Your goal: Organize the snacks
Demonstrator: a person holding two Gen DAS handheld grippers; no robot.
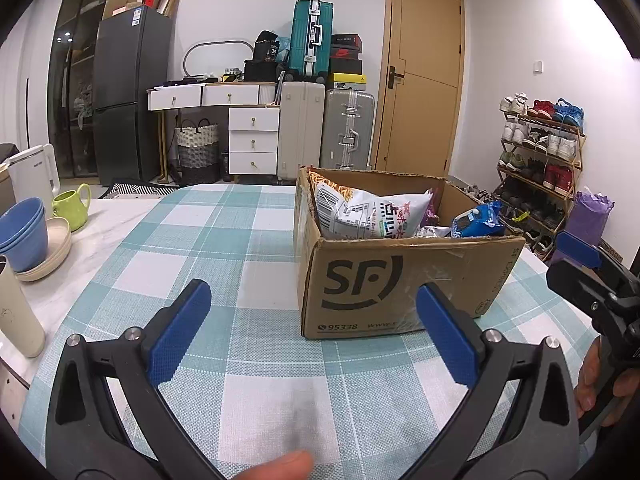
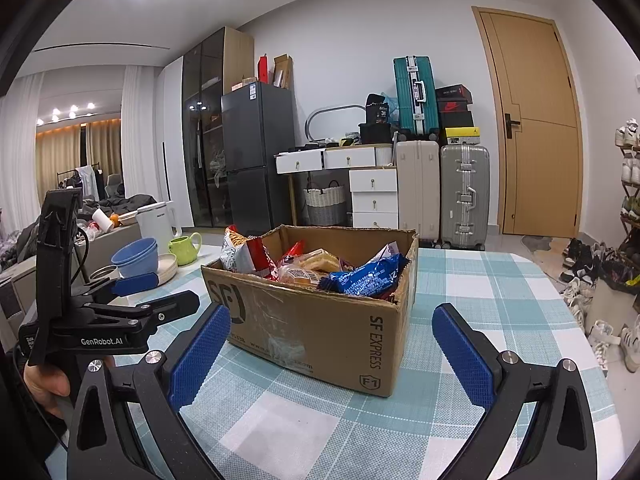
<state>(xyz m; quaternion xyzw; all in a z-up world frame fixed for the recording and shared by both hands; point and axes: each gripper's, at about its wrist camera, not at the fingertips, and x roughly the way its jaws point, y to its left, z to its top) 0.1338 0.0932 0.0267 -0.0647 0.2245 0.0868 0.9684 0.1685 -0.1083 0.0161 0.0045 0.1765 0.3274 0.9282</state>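
Ahead: snack box [image 2: 316,300] beyond both spread claws, untouched.

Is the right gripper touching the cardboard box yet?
Apart. In the right wrist view the right gripper is open and empty, with checked tablecloth visible between its fingers and the cardboard box.
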